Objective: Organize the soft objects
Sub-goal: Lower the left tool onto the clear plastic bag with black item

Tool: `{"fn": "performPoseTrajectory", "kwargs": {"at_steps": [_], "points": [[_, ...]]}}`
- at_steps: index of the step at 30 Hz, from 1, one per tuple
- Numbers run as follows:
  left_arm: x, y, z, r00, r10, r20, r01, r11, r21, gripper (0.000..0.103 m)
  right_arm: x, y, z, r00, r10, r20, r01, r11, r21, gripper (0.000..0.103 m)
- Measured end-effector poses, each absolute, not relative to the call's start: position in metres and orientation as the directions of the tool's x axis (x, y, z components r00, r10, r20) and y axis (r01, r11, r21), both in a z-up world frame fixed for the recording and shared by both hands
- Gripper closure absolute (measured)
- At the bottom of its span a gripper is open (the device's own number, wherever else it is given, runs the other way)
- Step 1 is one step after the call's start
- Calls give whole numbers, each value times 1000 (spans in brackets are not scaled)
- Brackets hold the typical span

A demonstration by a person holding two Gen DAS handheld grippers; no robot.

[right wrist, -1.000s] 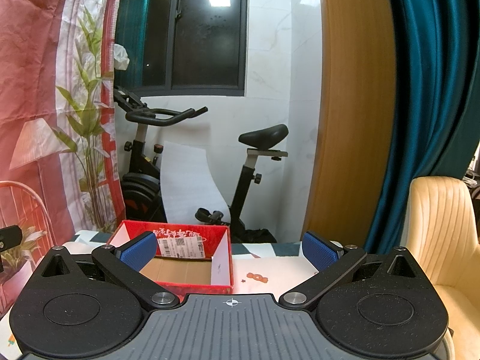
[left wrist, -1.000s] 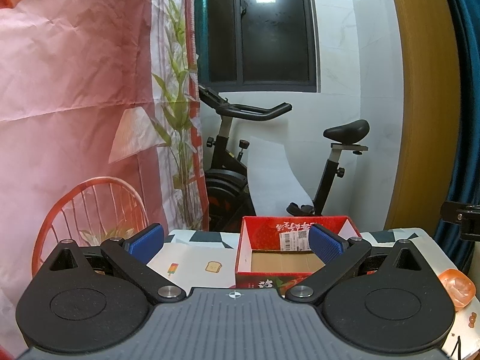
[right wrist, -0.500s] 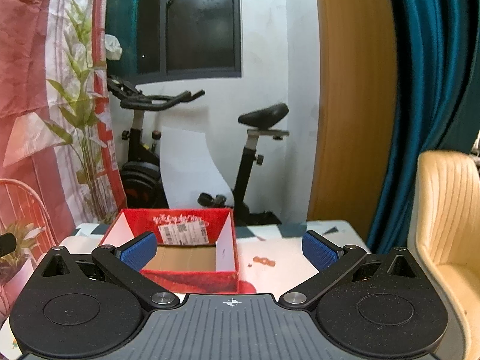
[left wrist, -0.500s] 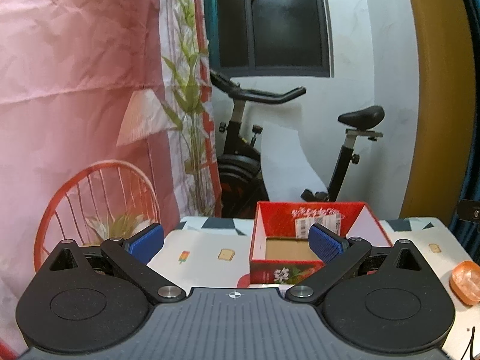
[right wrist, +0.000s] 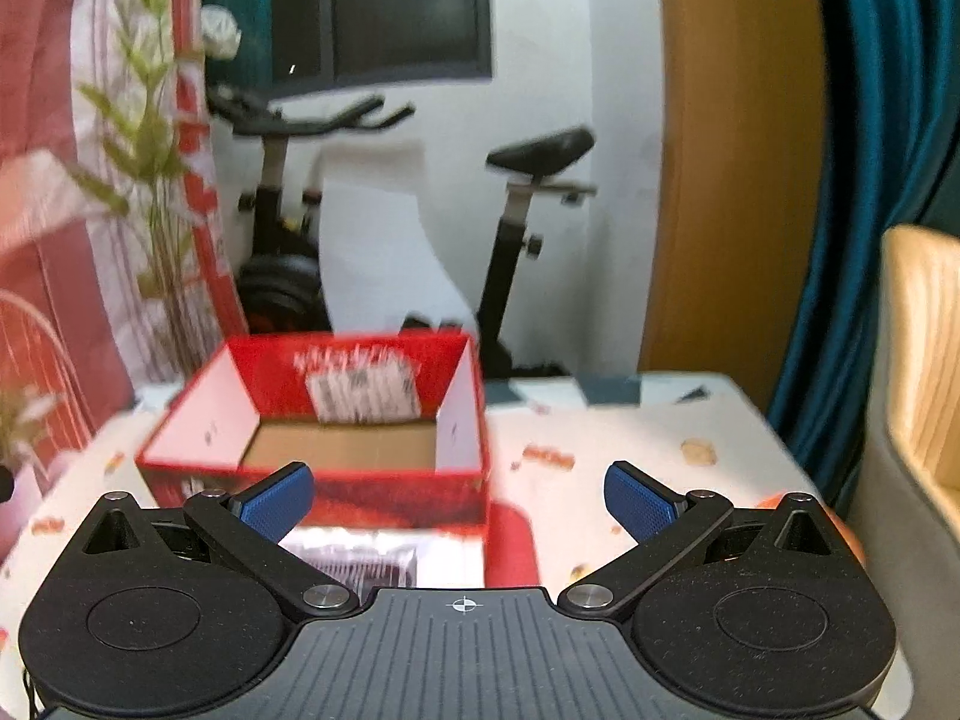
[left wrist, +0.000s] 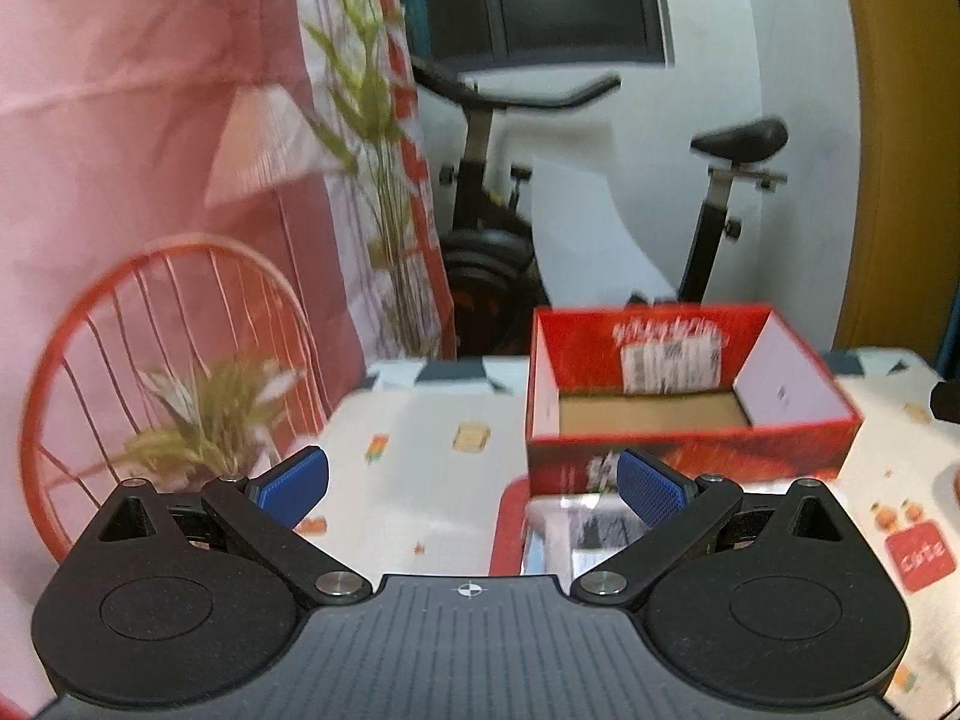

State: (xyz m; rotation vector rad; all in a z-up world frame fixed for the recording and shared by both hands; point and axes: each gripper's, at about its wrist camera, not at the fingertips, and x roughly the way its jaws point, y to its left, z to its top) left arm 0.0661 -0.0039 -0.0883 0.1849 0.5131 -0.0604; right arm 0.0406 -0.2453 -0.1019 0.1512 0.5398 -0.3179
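While both tools hang above the near table edge with nothing between their blue pads, step in hand reads as approach, no pick begun. Left black two-finger gripper spread wide, empty; right black two-finger gripper likewise spread and empty. Directly below and ahead, shiny silver-and-red soft packet lying flat on white patterned tablecloth, its far end just beside the front wall of open red cardboard box; same packet under the right tool's left finger. Orange rounded object mostly hidden behind the right tool's linkage, identity unclear. Box looks empty, brown floor bare. Next move, judged: lower one tool over packet, pinch, lift clear of box rim, release inside. Open cloth left of box and right of it gives room; table edges close on both sides. Beyond, black exercise bike well apart.
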Motion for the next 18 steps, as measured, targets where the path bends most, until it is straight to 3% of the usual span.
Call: {"fn": "performPoseTrajectory", "kwargs": {"at_steps": [18], "points": [[151, -8, -202, 665, -56, -745, 188, 978, 94, 0, 104, -232, -224, 645, -171, -745, 254, 967, -2, 0]]}}
